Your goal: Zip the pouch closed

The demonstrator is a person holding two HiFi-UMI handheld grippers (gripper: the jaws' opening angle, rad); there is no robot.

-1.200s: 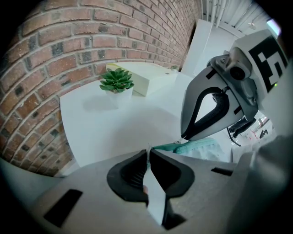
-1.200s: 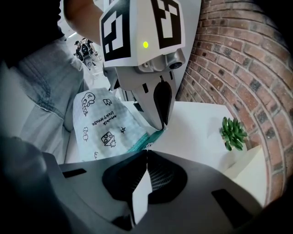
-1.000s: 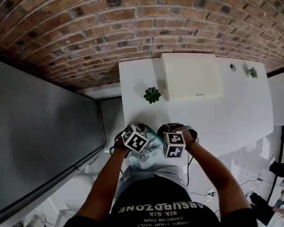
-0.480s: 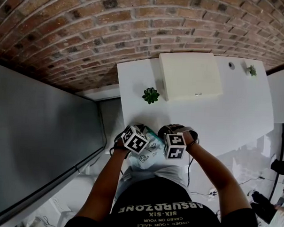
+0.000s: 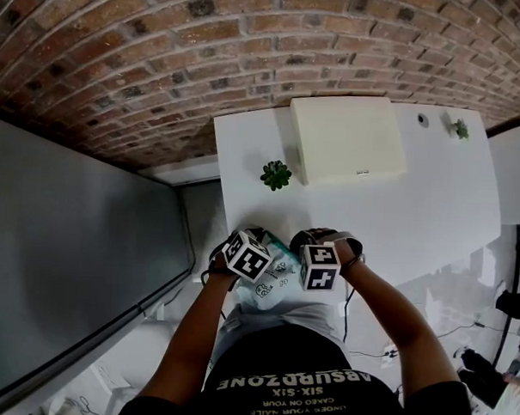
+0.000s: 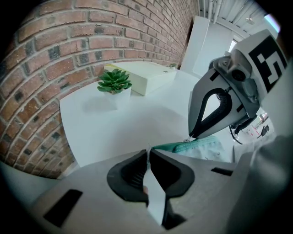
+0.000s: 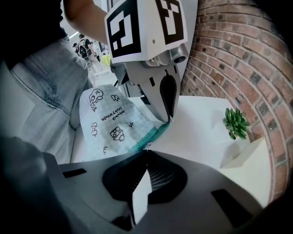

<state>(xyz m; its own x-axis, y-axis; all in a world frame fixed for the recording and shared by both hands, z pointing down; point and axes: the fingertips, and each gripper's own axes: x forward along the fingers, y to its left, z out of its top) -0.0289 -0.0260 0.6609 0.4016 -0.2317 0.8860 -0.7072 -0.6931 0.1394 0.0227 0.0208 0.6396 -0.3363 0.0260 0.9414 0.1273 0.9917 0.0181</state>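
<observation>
Brick wall [image 5: 206,54] behind, white worktop [image 5: 415,209] against it. Person's black shirt [image 5: 296,376] is at the bottom of the head view; its print reads "ABSURDZONE", with "SIX·SIX" under it and finer lines too small to read.

Cream box [image 5: 347,139] sits flat at the worktop's far side, well apart from the work, no legible label.

Pouch [image 7: 110,123] is at the worktop's near edge, between the two tools. Pale checked fabric, teal zipper band, black cartoon doodles plus one line of text I can't read cleanly.

Left tool [image 6: 149,153] is clenched on one end of the teal band. Right tool [image 7: 145,155] is clenched tight on the band's other end; whether it has the slider is too small to tell. Each tool carries a black-and-white square-marker cube.

In the way: from the head view the cubes and hands cover most of the pouch.

Succulent [image 5: 276,175] in a white pot stands just beside the box's left edge. A smaller plant [image 5: 459,128] is at the far right corner.
</observation>
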